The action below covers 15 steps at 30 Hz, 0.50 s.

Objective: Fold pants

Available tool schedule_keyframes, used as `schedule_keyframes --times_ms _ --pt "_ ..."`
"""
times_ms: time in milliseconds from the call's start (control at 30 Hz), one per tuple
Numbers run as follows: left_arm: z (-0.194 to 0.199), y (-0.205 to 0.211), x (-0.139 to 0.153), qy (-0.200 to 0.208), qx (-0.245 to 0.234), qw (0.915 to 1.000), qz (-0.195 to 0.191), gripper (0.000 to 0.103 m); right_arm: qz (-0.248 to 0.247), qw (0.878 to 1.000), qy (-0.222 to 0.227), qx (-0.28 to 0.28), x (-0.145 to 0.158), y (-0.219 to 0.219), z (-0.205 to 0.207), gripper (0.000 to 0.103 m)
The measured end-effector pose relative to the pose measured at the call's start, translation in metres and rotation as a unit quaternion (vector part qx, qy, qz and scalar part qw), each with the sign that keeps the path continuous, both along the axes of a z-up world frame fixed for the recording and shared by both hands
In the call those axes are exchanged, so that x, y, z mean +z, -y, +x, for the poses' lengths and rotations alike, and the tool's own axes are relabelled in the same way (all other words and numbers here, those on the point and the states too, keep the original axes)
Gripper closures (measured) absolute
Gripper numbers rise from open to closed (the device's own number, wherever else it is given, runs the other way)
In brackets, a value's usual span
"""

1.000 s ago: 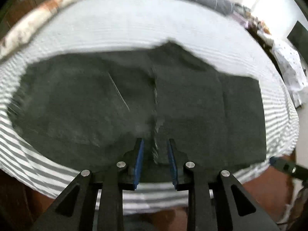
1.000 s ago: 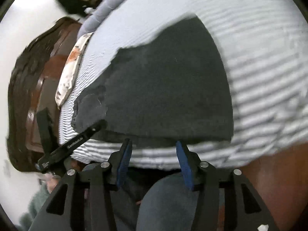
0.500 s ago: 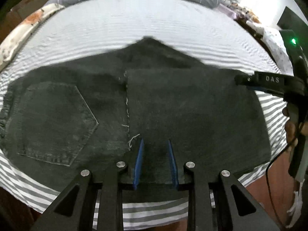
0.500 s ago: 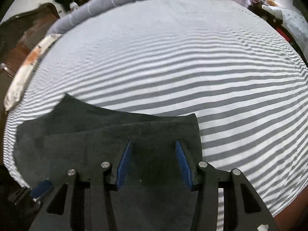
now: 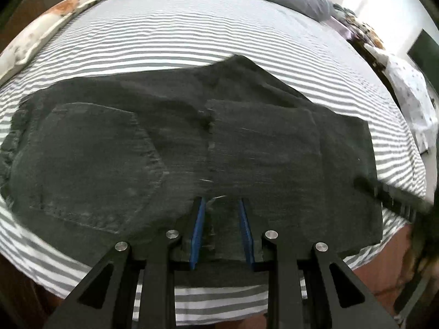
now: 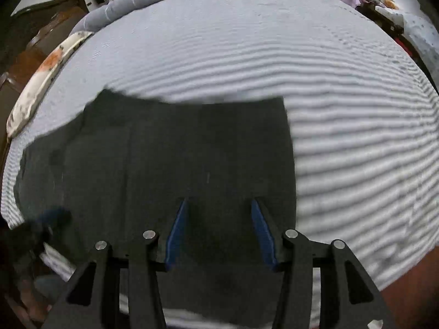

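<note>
Left gripper (image 5: 221,213) and right gripper (image 6: 219,216) both released, hovering above folded black pants (image 5: 115,148) on striped bed (image 5: 192,35).

Soft daylight enters from the upper right; both fisheye views bend at edges, the right one motion-blurred.

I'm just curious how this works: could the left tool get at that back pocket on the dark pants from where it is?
Probably yes. The back pocket lies flat and uncovered on the pants, just beside the left tool, whose fingers are apart with nothing between them and the pocket.
</note>
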<state>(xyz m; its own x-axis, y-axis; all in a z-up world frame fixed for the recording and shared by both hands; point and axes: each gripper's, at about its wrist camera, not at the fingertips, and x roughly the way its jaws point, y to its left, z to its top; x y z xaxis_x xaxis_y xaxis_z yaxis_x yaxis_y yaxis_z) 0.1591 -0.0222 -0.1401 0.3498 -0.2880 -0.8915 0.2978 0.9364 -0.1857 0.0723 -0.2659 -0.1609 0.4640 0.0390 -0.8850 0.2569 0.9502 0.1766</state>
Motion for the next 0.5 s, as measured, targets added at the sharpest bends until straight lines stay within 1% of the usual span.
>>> schedule_keyframes --times_ms 67,100,233,300,333,367,400,467,500 --pt "0.0 -0.01 0.003 0.0 0.012 0.9999 -0.006 0.076 0.0 1.0 -0.006 -0.004 -0.007 -0.007 -0.014 0.053" --pt "0.0 -0.019 0.006 0.0 0.02 0.9997 -0.013 0.076 0.003 1.0 -0.009 -0.004 -0.009 -0.009 -0.016 0.05" --pt "0.001 -0.053 0.016 0.004 0.048 0.9983 -0.033 0.074 -0.01 1.0 -0.017 -0.012 -0.01 -0.016 -0.022 0.046" --pt "0.005 -0.077 0.02 0.008 0.073 0.9962 -0.047 0.071 -0.012 1.0 -0.011 -0.02 -0.007 -0.016 -0.024 0.046" --pt "0.004 -0.091 0.023 0.009 0.085 0.9947 -0.058 0.071 -0.006 0.999 -0.001 -0.032 -0.004 -0.019 -0.025 0.046" --pt "0.004 -0.104 0.024 0.01 0.099 0.9926 -0.07 0.07 -0.001 0.999 0.008 -0.042 -0.002 -0.019 -0.027 0.046" --pt "0.005 -0.127 0.026 0.01 0.124 0.9879 -0.093 0.07 0.003 0.999 0.018 -0.05 0.0 -0.018 -0.031 0.046" --pt "0.006 -0.157 0.025 0.004 0.158 0.9794 -0.125 0.069 0.012 0.997 0.039 -0.06 0.003 -0.018 -0.037 0.043" --pt "0.007 -0.177 0.023 0.0 0.18 0.9729 -0.145 0.069 0.012 0.997 0.043 -0.065 0.004 -0.018 -0.039 0.041"
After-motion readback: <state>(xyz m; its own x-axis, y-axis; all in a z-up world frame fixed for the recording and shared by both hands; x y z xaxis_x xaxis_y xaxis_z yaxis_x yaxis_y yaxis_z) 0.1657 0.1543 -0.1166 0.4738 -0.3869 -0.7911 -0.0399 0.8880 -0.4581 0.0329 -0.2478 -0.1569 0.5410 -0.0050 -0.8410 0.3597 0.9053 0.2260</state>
